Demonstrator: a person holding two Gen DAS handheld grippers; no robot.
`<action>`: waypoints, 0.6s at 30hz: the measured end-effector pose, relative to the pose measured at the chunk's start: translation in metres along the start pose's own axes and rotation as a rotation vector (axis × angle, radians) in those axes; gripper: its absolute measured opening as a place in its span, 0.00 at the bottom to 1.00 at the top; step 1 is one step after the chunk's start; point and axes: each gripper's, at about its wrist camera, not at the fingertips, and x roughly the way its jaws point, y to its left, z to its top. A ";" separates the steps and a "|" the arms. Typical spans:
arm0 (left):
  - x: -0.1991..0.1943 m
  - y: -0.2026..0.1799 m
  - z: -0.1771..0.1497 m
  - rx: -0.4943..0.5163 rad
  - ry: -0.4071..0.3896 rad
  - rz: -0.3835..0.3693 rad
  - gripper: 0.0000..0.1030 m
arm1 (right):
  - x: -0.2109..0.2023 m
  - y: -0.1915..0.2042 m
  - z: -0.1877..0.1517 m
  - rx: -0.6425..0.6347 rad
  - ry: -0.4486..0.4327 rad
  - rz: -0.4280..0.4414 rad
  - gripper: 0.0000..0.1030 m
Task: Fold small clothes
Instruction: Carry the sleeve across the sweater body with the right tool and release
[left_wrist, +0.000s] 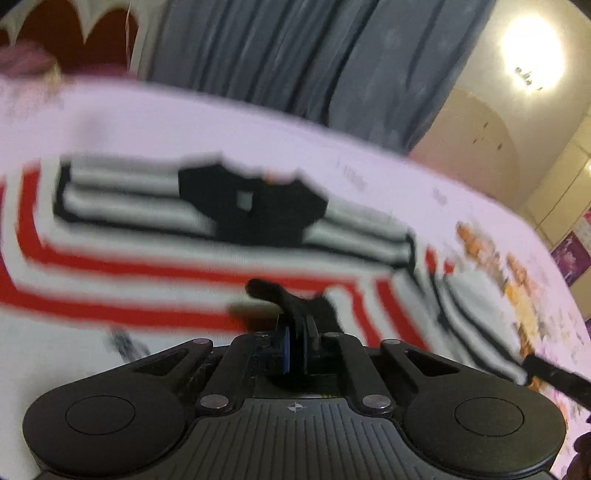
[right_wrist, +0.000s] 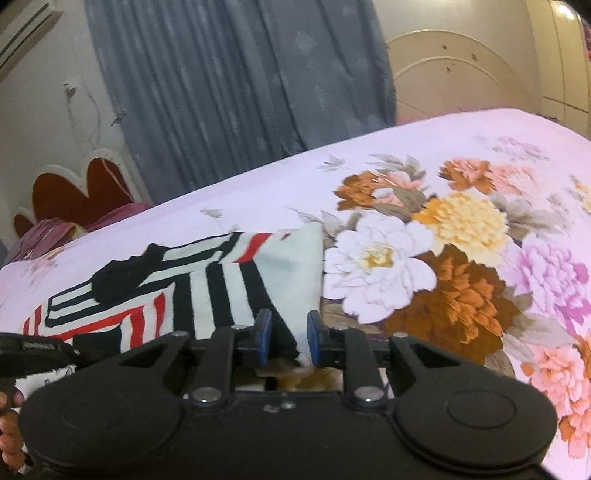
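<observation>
1. One garment is present: a small striped shirt (right_wrist: 192, 291) with black-and-white and red-and-white bands and a black collar (right_wrist: 125, 275), lying flat on the bed. In the left wrist view it is heavily blurred.
2. One bedsheet (right_wrist: 424, 147), pale lilac with a printed cluster of large flowers in white, yellow, orange-brown and pink, covers the bed. The flower print lies just beside the shirt's right edge.
3. Two hand-held grippers are in use. The left hand-held gripper (left_wrist: 295, 332) has its two fingers brought together, blue pads touching; whether cloth is caught between them cannot be told because of blur. It sits low over the red-striped near part of the shirt.
4. The right hand-held gripper (right_wrist: 285, 338) shows a narrow gap between its two blue pads (right_wrist: 264, 339). The black-striped near edge of the shirt shows in that gap, and the pads are not pressing on it.
5. One hand (right_wrist: 9, 428) of the person is partly visible at the left edge of the right wrist view, gripping a handle.
6. Behind the bed: one blue-grey curtain (right_wrist: 236, 92), one red scalloped headboard (right_wrist: 77, 192) with a white border, and one lit ceiling lamp (left_wrist: 532, 55).
</observation>
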 end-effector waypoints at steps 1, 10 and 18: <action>-0.010 0.002 0.006 0.007 -0.034 0.000 0.05 | 0.002 0.000 0.001 0.006 0.000 0.003 0.21; -0.041 0.087 0.006 -0.025 -0.054 0.162 0.05 | 0.020 0.021 0.003 -0.026 0.041 0.061 0.25; -0.025 0.097 -0.012 -0.036 -0.037 0.260 0.65 | 0.046 0.029 -0.004 -0.078 0.124 0.082 0.36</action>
